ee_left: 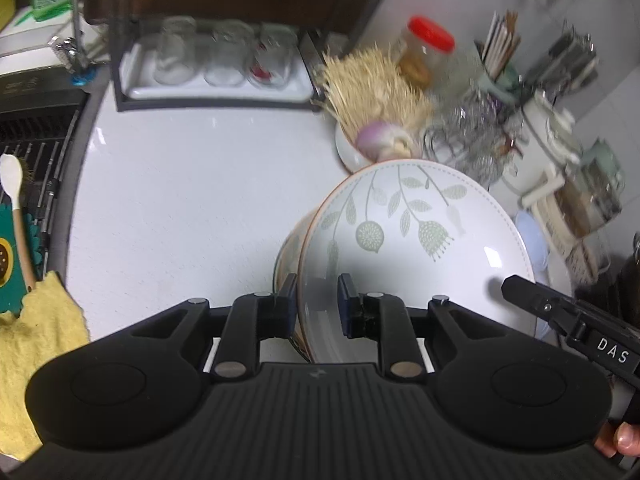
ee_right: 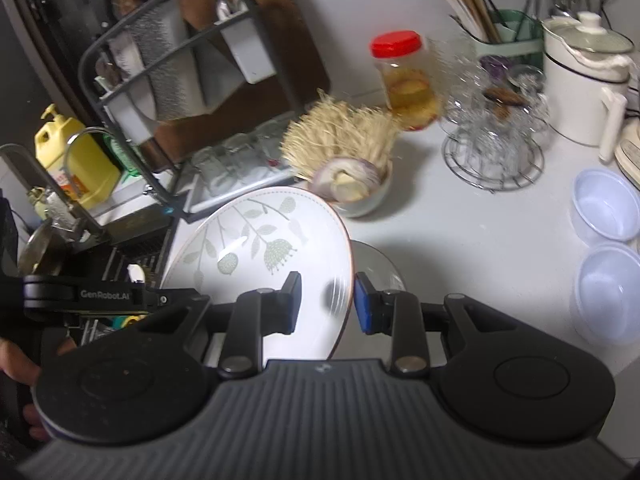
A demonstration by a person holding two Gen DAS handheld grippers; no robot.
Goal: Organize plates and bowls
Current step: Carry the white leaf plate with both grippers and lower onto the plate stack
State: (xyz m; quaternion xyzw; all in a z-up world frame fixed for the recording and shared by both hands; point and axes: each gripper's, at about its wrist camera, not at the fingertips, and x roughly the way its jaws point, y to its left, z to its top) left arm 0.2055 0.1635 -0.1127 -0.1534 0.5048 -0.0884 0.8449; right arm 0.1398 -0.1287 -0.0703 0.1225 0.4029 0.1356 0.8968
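The left hand-held gripper (ee_left: 318, 304) and the right hand-held gripper (ee_right: 327, 300) each sit apart around the rim of the leafy plate (ee_left: 408, 248), tilted over the white worktop (ee_left: 192, 184), near two bowls (ee_right: 606, 208).

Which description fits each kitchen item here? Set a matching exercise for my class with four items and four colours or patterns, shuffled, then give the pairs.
Items:
1. plate
2. jar lid
3. soap bottle
4. plastic bowls

Descriptions:
A. yellow
B. pale translucent blue
C. white with green leaf pattern
D. red

Pairs: 1-C, 2-D, 3-A, 4-B
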